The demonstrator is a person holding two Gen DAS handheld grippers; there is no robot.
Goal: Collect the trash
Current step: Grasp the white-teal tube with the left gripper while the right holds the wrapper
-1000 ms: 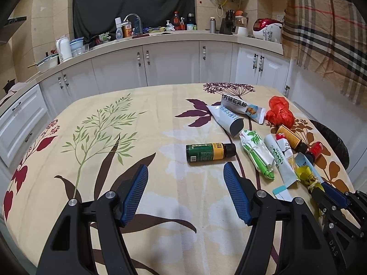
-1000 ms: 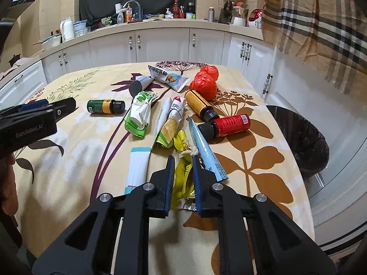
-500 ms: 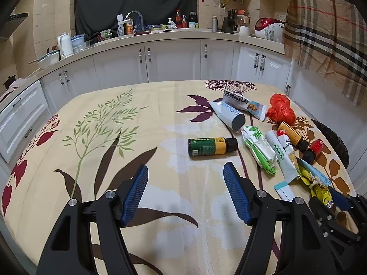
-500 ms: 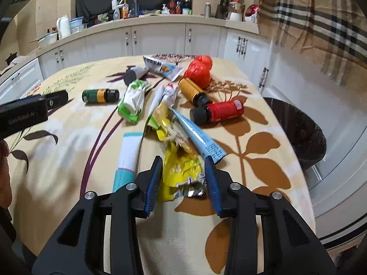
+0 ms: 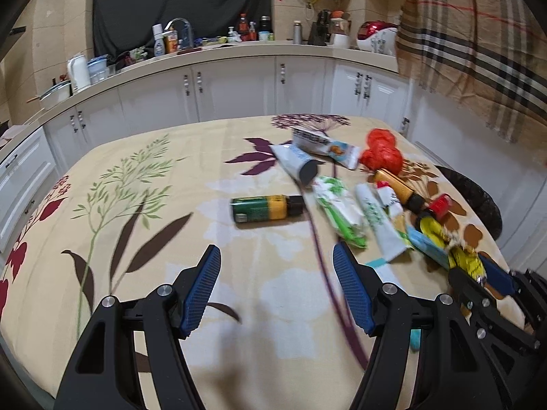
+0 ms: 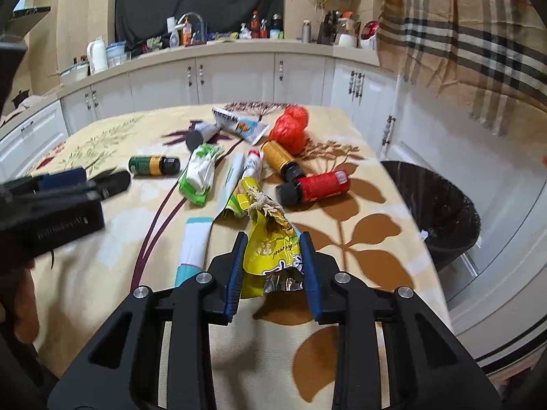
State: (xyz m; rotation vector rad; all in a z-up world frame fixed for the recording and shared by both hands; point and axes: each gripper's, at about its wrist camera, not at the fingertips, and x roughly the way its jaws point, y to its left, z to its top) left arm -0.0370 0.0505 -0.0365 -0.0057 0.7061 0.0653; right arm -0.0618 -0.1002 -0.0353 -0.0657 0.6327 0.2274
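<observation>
Right gripper (image 6: 271, 270): a crumpled yellow snack wrapper (image 6: 270, 246) was held between the blue pads, lifted clear of the surface (image 6: 102, 266); the jaws had just been closing on it and were set narrowly, both pads pressed against the foil.

Left gripper (image 5: 277, 283): the jaws were spread wide with nothing between them, held above a bare stretch of the floral cloth.

Trash left on the surface, listed from the right wrist view: a green-and-yellow bottle (image 6: 154, 165) lying on its side, apart from the rest; a green-and-white packet (image 6: 201, 174); a white-and-teal tube (image 6: 193, 249) beside the right gripper; a red bottle (image 6: 316, 186) with a black cap; an amber bottle (image 6: 282, 159) touching it; a red plastic bag (image 6: 290, 130) bunched up near the far edge; a grey tube (image 6: 201, 135) and a printed sachet (image 6: 241, 124) at the far end.

Bin (image 6: 441, 212): black-lined, placed on the floor just beside the surface's right edge.
</observation>
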